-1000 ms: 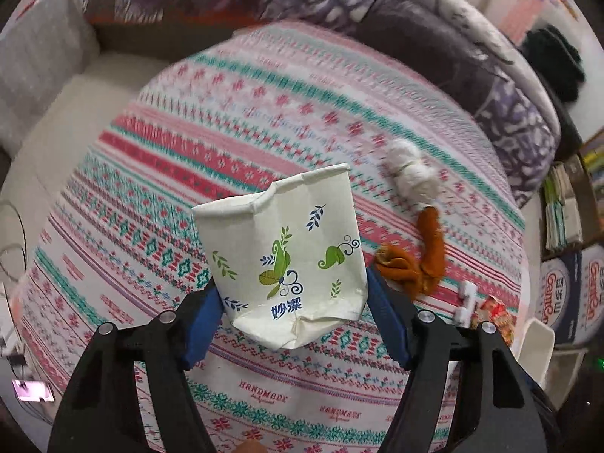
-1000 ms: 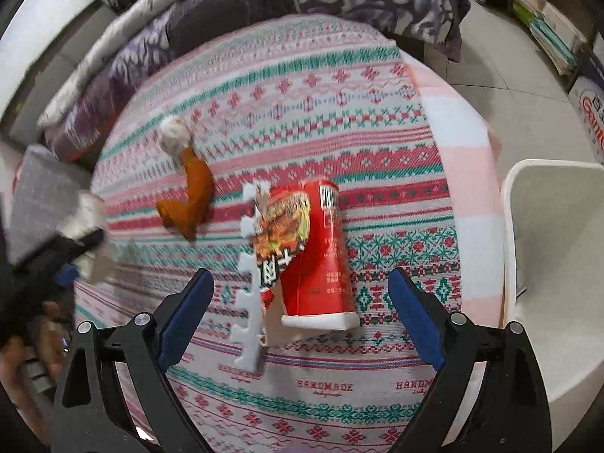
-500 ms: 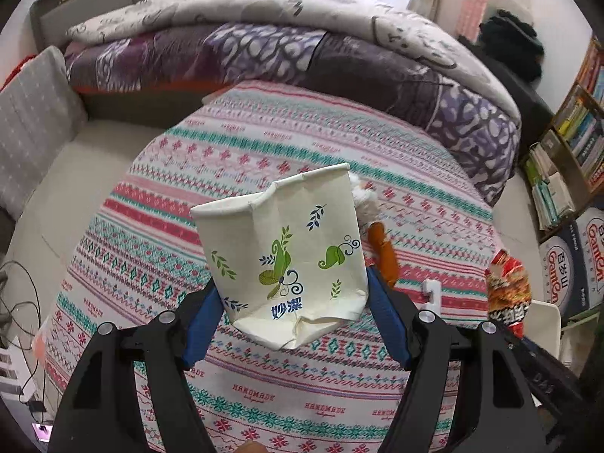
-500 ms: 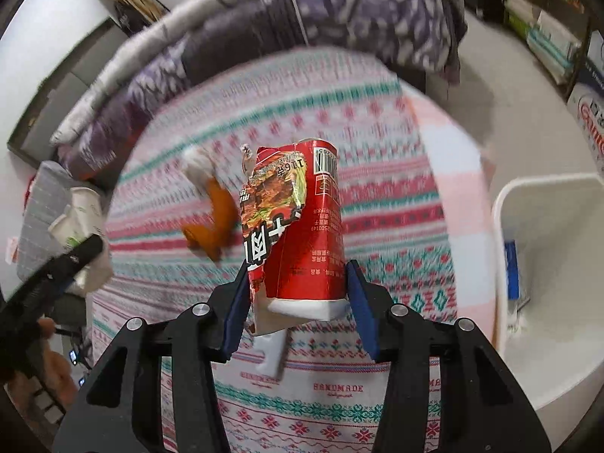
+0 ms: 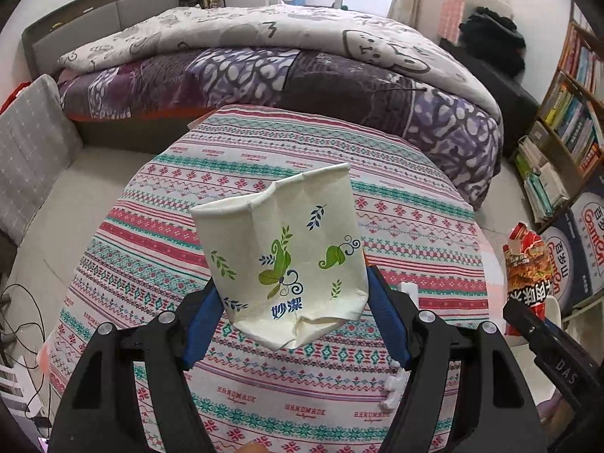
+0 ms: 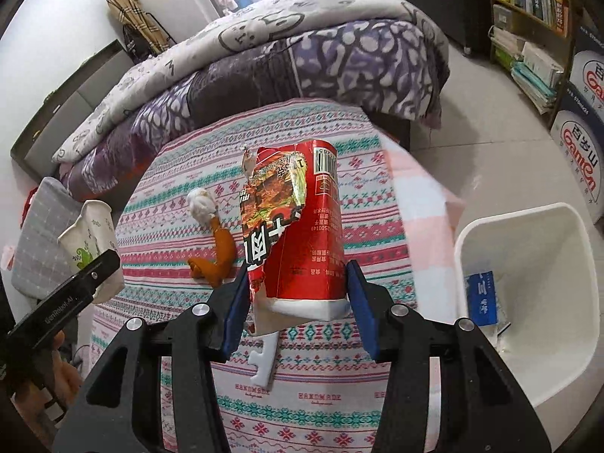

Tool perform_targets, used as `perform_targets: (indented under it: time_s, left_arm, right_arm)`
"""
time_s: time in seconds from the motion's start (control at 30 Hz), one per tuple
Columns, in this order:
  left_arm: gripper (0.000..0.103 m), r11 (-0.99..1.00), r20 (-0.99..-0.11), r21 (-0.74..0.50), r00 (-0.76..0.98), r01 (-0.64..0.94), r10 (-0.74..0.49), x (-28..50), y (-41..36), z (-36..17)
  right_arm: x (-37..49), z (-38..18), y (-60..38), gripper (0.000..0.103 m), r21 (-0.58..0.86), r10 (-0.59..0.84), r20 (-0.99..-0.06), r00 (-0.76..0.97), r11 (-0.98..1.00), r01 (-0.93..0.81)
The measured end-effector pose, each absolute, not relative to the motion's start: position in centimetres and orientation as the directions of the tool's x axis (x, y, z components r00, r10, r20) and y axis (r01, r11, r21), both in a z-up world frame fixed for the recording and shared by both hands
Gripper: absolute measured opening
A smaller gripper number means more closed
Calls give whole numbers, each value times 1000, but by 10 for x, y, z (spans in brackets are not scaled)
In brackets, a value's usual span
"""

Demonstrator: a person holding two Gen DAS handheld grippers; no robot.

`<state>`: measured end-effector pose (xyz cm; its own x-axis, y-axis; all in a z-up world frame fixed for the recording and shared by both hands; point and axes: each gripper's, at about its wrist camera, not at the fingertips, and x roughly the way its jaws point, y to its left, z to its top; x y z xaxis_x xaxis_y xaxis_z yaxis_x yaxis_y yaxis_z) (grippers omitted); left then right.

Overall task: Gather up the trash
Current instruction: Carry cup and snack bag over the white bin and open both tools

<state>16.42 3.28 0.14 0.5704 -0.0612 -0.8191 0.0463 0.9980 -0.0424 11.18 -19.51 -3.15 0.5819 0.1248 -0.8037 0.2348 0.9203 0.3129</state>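
Note:
My left gripper [image 5: 290, 324] is shut on a crushed white paper cup [image 5: 283, 256] with green leaf print, held above the patterned table [image 5: 264, 407]. The cup also shows at the left of the right wrist view [image 6: 88, 234]. My right gripper [image 6: 298, 313] is shut on a torn red snack wrapper [image 6: 302, 234], held above the table; the wrapper also shows in the left wrist view [image 5: 528, 268]. A white bin [image 6: 472, 241] stands on the floor to the right of the table, with a blue packet [image 6: 481, 298] inside.
On the table lie an orange peel [image 6: 219, 260], a white crumpled tissue [image 6: 202, 204] and a white plastic piece [image 6: 264, 358]. A bed with a purple quilt [image 5: 302, 75] stands behind the table. Bookshelves [image 5: 566, 113] and cardboard boxes [image 6: 581, 143] are at the right.
My right gripper closed on the red wrapper and lifted it off the table. Both grippers have risen and tilted up, so the bed and the bin show more.

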Motion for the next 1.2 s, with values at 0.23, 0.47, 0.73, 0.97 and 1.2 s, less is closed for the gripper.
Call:
perform_targets:
  time_s: [0.23,0.47,0.73,0.97,1.2]
  left_arm:
    - [71,996,-816,-33,573,86,-76,157,11,2]
    - [71,991,-814,-19,573,132,-92,151,-13,1]
    - [71,981,-814,-8,569,194,-120,141,-45,-1]
    - [71,969,-814,-6,562,245,-147,133,-76,-3]
    - [71,951,-814,1,552,310,-179,123,-108,-8]
  right_arm:
    - [103,-27,-214,47,320,107,-798,593,909,267]
    - [96,-24,-236,47,329,87,-795,600,893,307]
    - [83,-22,-269,47,342,55,-795,604,863,371]
    - [69,-21,-300,47,337,16,-802,597,837,430]
    - [55,-27,-331,48,312,-27,-825,565,811,495]
